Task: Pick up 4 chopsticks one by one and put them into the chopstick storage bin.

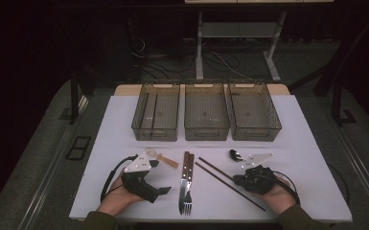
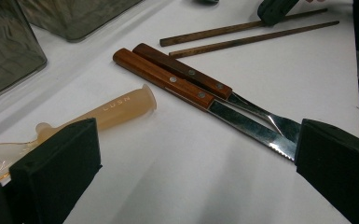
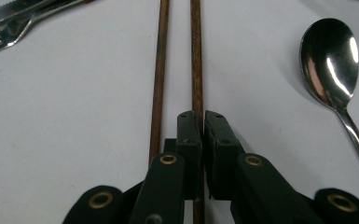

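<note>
Left gripper (image 1: 165,190): we see it low at the left on the white surface (image 1: 311,191), its jaws well apart with nothing between them; in the left gripper view they frame bare cloth.
Pale spoon (image 2: 116,108): we find it just beyond the left gripper, a translucent plastic piece with its handle toward the knife.
Knife (image 2: 186,91) and fork (image 2: 200,79): they lie side by side at the middle, touching, wooden handles toward the bins, blade and tines toward the person.
Chopsticks (image 1: 230,182): the two dark wooden sticks lie near each other, almost parallel, right of the fork. Their long axis runs diagonally, from near the fork handle down to the near right edge.
Right gripper (image 3: 203,119): we see its jaws together, clamped on one chopstick (image 3: 196,56), which runs straight away along the jaws' own line; the other stick lies free just beside.
Metal spoon (image 3: 331,58): it rests right of the chopsticks, bowl up.
Bins (image 1: 206,112): three clear bins stand in a row at the far side.
Room: dark, with grey floor, cables and a table frame (image 1: 268,52) behind.
</note>
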`<state>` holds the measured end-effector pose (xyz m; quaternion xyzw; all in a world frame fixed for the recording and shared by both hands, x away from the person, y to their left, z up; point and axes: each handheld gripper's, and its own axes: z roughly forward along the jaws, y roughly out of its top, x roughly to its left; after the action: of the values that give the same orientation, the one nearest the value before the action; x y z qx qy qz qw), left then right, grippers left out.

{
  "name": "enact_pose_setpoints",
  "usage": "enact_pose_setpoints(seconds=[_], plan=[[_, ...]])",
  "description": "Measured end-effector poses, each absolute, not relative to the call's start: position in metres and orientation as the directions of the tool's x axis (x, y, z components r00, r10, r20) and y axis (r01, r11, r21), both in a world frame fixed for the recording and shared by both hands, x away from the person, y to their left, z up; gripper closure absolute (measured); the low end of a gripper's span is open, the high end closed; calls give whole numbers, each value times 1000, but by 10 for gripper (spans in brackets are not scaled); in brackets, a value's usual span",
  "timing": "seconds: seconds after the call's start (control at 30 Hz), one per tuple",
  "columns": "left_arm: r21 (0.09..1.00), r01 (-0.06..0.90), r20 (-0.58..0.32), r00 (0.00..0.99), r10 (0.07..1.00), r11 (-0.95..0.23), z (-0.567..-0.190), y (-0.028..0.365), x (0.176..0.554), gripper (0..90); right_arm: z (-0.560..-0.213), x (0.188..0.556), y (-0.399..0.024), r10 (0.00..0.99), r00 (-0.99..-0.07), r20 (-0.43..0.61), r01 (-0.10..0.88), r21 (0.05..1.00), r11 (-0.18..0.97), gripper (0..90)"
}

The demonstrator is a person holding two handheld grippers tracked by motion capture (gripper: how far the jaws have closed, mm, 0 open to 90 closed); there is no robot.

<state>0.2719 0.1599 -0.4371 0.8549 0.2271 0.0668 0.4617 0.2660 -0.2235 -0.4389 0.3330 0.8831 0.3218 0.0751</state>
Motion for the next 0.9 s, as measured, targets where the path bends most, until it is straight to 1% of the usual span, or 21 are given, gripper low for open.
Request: enact_pose_setpoints(seconds=[0.9], plan=[[818,326,-94,889,448,-474,-437,160,272,0,-416,267,-238,637,-764,101,508,702,499,854]])
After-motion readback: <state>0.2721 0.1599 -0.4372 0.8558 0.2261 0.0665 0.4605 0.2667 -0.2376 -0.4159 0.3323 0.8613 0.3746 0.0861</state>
